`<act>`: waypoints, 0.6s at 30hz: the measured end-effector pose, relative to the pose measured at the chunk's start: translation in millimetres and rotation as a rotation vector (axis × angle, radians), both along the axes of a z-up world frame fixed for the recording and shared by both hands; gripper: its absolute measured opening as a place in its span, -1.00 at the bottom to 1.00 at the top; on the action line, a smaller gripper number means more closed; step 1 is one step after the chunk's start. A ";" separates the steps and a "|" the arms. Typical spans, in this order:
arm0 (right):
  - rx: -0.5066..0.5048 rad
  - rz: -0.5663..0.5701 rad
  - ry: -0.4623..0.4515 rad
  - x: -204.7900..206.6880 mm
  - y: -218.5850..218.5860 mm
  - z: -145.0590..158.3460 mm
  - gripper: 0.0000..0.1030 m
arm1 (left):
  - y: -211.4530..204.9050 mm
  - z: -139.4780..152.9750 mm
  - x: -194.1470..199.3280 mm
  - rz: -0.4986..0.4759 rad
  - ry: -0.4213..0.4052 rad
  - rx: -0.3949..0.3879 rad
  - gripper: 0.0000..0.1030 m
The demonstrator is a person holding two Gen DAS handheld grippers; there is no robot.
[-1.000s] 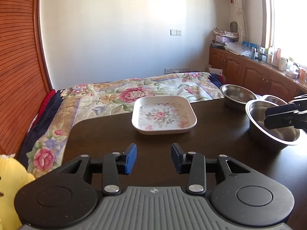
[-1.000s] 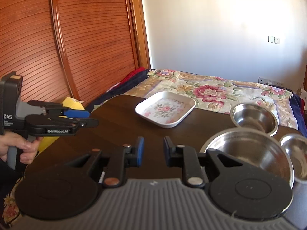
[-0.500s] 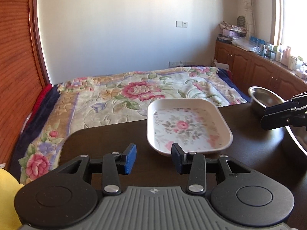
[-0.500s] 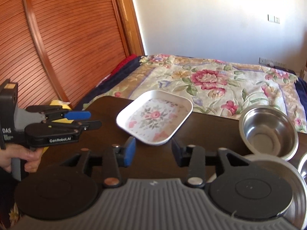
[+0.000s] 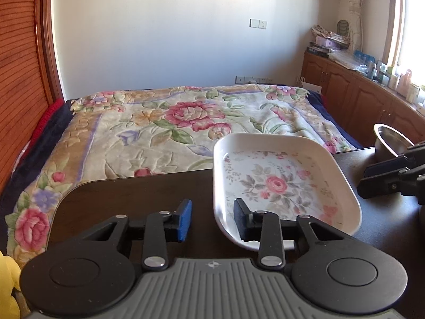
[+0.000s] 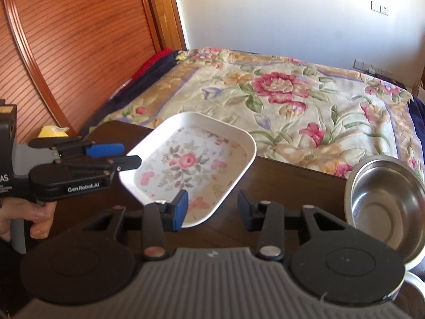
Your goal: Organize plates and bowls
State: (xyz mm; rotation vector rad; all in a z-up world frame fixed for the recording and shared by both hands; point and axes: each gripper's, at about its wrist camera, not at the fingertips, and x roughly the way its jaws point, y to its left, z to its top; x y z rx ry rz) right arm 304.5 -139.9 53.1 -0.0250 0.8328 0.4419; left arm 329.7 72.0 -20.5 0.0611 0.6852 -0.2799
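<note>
A white square plate with a pink flower print [image 5: 279,183] [image 6: 191,162] lies on the dark wooden table [image 5: 132,196]. My left gripper [image 5: 212,220] is open, its jaws astride the plate's near left rim; it also shows in the right wrist view [image 6: 117,156]. My right gripper [image 6: 211,211] is open and empty, its left finger over the plate's near right corner; it shows at the right of the left wrist view [image 5: 387,175]. A steel bowl [image 6: 385,207] [image 5: 390,138] stands to the right of the plate.
A bed with a floral cover [image 5: 186,127] lies right behind the table's far edge. A second steel rim [image 6: 414,287] shows at the lower right. A wooden sliding door [image 6: 66,53] is on the left, cabinets [image 5: 358,101] on the right. A yellow thing [image 5: 8,287] sits low left.
Both grippers have moved forward to the flowered plate. The right gripper's jaws have opened wider. The plate has not moved.
</note>
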 end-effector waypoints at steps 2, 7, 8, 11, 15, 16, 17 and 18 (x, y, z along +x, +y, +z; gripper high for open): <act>0.002 -0.012 0.004 1.1 -0.3 -2.5 -0.34 | 0.4 -1.4 4.6 0.001 0.007 -0.003 -0.38; 0.002 -0.012 0.031 6.3 3.3 -6.2 -0.46 | 0.8 -1.9 7.2 -0.005 0.017 -0.018 -0.57; 0.001 -0.011 0.034 7.2 4.3 -6.3 -0.47 | 0.5 -1.4 6.2 -0.005 0.018 -0.016 -0.61; -0.010 -0.007 0.042 9.7 7.8 -7.4 -0.47 | -0.2 -0.6 3.4 -0.011 0.023 -0.017 -0.66; -0.024 -0.002 0.049 11.7 11.1 -9.7 -0.47 | -1.6 -0.8 -1.7 -0.022 0.022 -0.008 -0.70; -0.027 0.001 0.051 12.1 11.2 -11.1 -0.47 | -1.8 -0.6 -3.1 -0.025 0.024 -0.008 -0.70; -0.043 0.003 0.048 12.1 12.2 -11.7 -0.53 | -2.3 -0.7 -3.9 -0.028 0.025 -0.006 -0.70; -0.058 0.005 0.042 12.2 13.3 -12.2 -0.60 | -2.8 -0.6 -4.7 -0.030 0.025 -0.004 -0.70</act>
